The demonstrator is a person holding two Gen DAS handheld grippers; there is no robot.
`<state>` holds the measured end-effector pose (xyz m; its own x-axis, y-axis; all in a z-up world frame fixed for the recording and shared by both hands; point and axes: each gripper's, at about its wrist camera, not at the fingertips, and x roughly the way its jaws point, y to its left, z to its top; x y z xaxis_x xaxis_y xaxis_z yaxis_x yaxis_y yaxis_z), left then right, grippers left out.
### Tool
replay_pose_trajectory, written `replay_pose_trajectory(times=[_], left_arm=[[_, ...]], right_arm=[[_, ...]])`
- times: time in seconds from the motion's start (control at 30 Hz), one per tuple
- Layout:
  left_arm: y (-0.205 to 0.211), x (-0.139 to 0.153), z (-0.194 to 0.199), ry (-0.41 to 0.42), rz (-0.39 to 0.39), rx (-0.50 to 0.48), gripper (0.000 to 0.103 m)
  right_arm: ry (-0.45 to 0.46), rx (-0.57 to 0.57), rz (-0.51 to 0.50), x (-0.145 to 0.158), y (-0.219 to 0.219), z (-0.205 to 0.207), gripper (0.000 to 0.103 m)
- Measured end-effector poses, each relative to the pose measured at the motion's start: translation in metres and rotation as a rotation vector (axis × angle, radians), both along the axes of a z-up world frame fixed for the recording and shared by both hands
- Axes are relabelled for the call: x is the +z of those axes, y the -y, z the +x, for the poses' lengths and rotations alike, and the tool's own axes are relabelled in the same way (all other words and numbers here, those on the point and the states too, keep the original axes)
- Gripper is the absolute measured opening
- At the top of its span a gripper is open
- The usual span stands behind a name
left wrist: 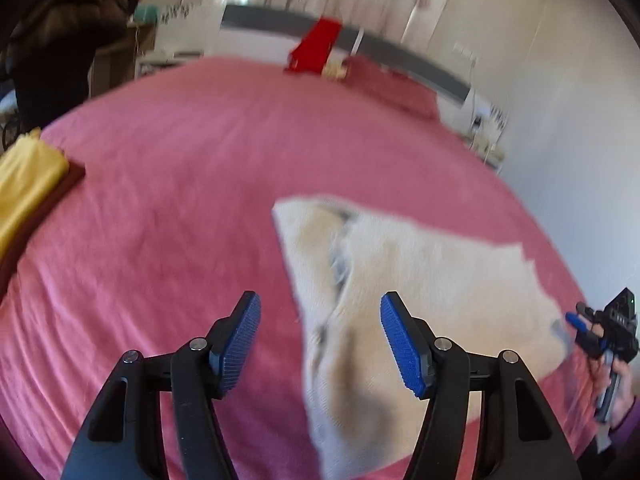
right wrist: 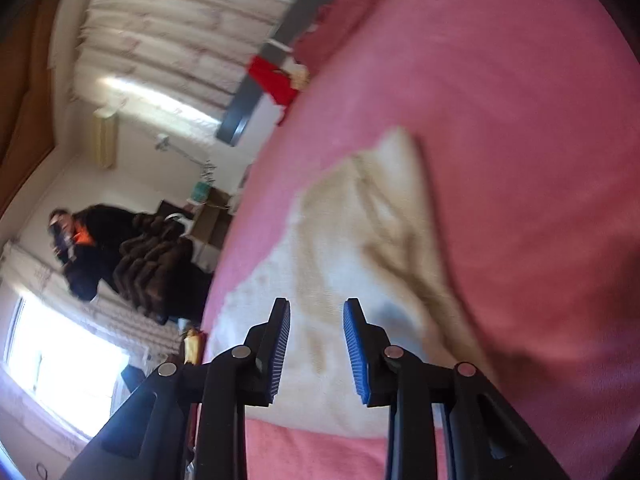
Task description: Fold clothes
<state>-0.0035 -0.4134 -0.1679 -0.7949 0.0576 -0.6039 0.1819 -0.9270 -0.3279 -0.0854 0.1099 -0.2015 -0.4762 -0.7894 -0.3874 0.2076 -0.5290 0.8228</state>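
No readable writing or labels anywhere. Cream garment [left wrist: 420,280] spread flat on a pink bed [left wrist: 180,200], centre-right of frame. Left hand-held gripper [left wrist: 320,340] with jaws wide apart, holding nothing. Right hand-held gripper [right wrist: 316,344] with jaws narrowly apart over the cream fabric, clamping nothing. Folded yellow cloth [left wrist: 28,184] at left edge; pale curtains [right wrist: 180,20] upper left.

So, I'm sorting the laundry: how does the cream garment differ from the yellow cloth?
The cream garment lies spread and rumpled mid-bed; the yellow cloth sits folded at the bed's edge, on something dark. The cream one shows far more area and lies in front of both claws; the yellow one is off to the side. Both rest on the pink bedspread.
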Motion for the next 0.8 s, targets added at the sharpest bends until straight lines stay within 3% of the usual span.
replay_pose_trajectory(times=[0.07,0.2,0.33,0.43,0.6,0.67,0.7,0.8], left_arm=[[-0.013,0.005,-0.011,-0.030,0.005,-0.059,0.068],[-0.045,-0.016,-0.062,0.060,-0.068,-0.159,0.068],[-0.034,-0.036,-0.110,0.114,-0.094,-0.155,0.068],[-0.007,-0.045,-0.133,0.136,-0.065,-0.091,0.068],[0.045,-0.056,-0.139,0.138,0.128,0.017,0.068],[0.057,-0.048,-0.137,0.129,0.204,0.034,0.068],[0.062,-0.042,-0.134,0.121,0.211,0.054,0.068],[0.077,-0.018,-0.115,0.074,0.207,0.114,0.068]], right_arm=[[-0.023,0.083,-0.015,0.009,0.031,-0.010,0.030],[-0.018,0.230,0.037,0.000,0.091,-0.046,0.030],[0.058,0.266,0.081,-0.026,0.117,-0.089,0.029],[0.131,0.218,0.027,-0.043,0.110,-0.117,0.018],[0.187,0.033,-0.129,-0.057,0.067,-0.141,0.017],[0.206,-0.017,-0.177,-0.056,0.053,-0.145,0.020],[0.213,-0.033,-0.199,-0.053,0.047,-0.147,0.029],[0.178,-0.062,-0.320,-0.025,0.028,-0.140,0.031]])
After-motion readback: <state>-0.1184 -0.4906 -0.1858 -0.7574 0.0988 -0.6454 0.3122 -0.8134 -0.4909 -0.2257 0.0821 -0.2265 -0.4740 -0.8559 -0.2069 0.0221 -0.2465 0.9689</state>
